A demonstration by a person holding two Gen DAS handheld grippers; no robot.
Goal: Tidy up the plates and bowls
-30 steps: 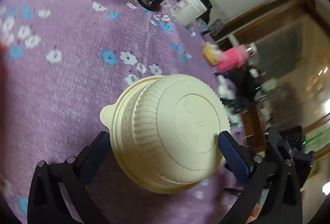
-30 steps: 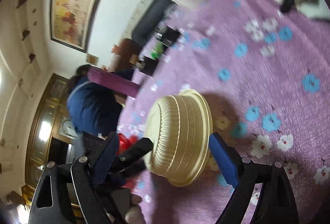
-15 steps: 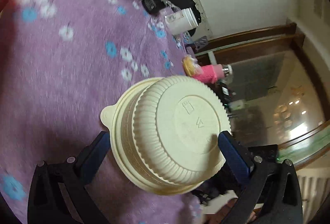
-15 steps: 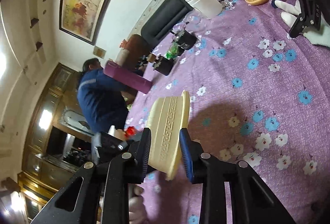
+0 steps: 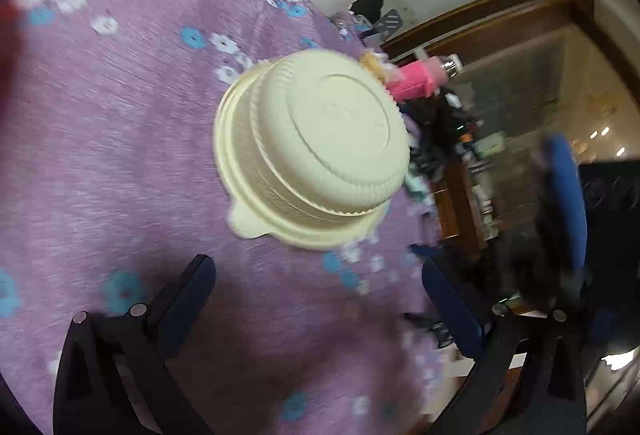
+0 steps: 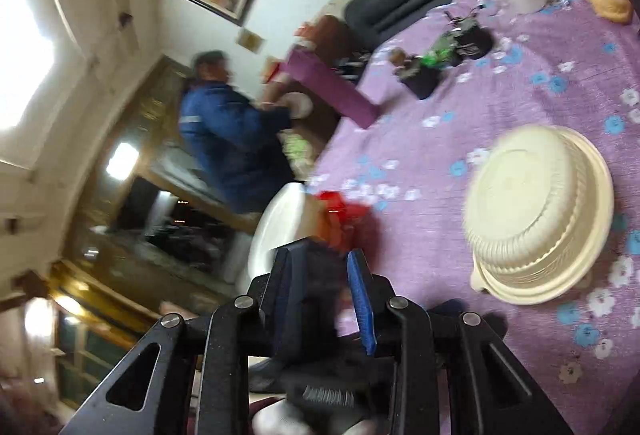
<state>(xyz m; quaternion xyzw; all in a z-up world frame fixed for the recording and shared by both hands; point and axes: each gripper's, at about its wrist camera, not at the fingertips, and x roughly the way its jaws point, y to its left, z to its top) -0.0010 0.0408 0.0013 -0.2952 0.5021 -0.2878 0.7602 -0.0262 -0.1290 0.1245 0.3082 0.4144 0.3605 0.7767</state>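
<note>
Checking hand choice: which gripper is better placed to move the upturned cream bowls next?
Left, probably. The left gripper stands wide open with the upturned cream ribbed plastic bowls centred ahead; the right gripper is nearly closed, aimed beside them.

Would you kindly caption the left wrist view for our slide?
Left gripper, jaws open, behind upturned cream bowls stacked on a purple floral tablecloth.

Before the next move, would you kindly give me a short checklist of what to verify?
1. Bowl stack resting upside down on the tablecloth: ok.
2. Left gripper open and clear of the bowl stack: ok.
3. Right gripper empty: its jaws have just been closing to a narrow gap, nothing seen between them: ok.
4. White dish beyond the right gripper, steady at the table edge: cannot tell.
5. Views sharp enough to aim: not ok, both blurred.
</note>
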